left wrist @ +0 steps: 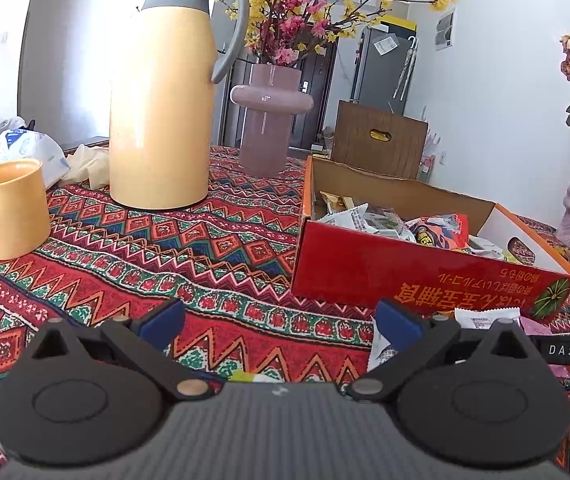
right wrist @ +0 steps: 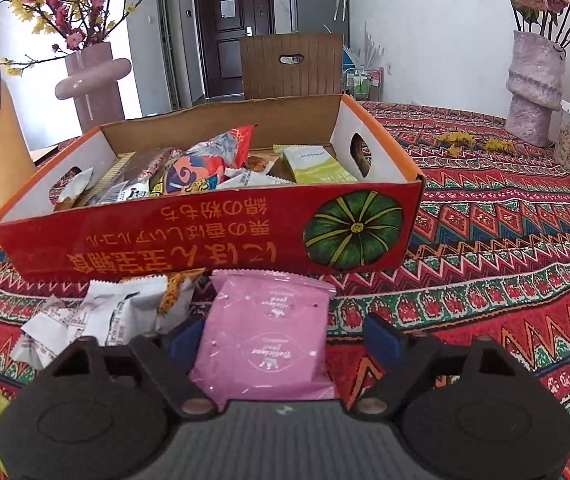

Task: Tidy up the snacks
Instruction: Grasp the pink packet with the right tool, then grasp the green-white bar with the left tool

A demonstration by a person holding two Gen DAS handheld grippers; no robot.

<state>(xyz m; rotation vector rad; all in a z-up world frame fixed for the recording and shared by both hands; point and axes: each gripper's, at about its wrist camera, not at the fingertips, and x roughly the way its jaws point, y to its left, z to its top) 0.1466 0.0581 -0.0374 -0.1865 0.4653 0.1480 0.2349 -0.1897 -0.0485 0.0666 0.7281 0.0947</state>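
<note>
While red box (right wrist: 205,236) looms; pink packet (right wrist: 265,336) between right claw (right wrist: 281,338) | white wrappers (right wrist: 97,312) beside

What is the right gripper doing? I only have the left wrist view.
Observer: The right gripper straddles a pink packet lying on the tablecloth, just in front of the red box.
Operator: Clamped on it?
Observer: No. One pad sits at the packet's edge; the other stands clear, with cloth showing between.
Operator: Anything crowding it?
Observer: An orange-patterned packet lies beside it against the box, with white packets further out on that side.
</note>
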